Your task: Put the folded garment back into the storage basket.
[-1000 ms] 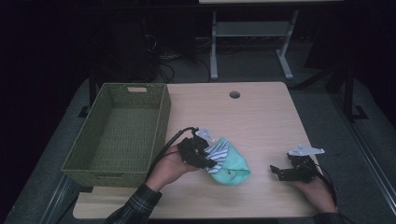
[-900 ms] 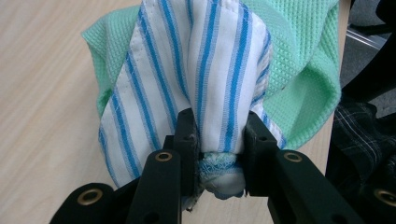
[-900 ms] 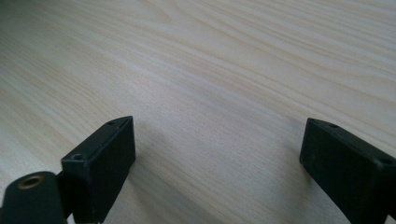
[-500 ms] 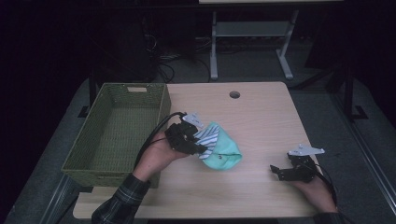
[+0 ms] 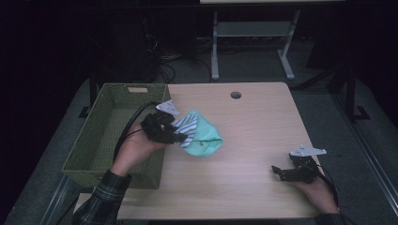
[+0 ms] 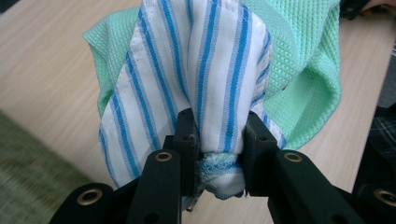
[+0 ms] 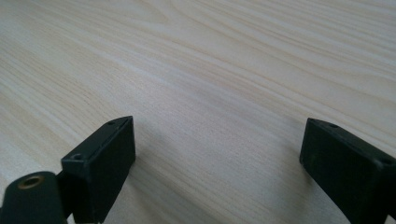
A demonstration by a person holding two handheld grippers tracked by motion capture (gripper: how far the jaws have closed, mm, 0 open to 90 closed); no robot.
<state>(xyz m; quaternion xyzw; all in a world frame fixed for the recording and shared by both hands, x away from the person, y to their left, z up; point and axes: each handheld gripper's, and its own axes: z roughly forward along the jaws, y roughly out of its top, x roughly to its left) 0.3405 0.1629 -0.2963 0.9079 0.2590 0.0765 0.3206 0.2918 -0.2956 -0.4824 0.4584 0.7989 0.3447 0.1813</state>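
My left gripper [image 5: 180, 137] [image 6: 218, 140] is shut on a bunched white cloth with blue stripes [image 6: 205, 60] [image 5: 185, 126]. A mint-green waffle cloth [image 5: 202, 138] [image 6: 303, 60] hangs with it, lifted above the wooden table [image 5: 253, 122], just right of the green woven basket [image 5: 117, 131]. Whether the green cloth is also pinched between the pads is hidden by the striped one. My right gripper [image 5: 281, 172] [image 7: 217, 158] rests open near the table's front right, its jaws wide apart over bare wood.
The basket stands at the table's left side, its inside dark and seemingly bare. A round cable hole [image 5: 235, 95] lies near the table's far edge. A metal frame [image 5: 248, 37] and cables are on the floor behind the table.
The left gripper has carried the cloth bundle up and to the left, toward the basket. The right gripper has stayed where it was.
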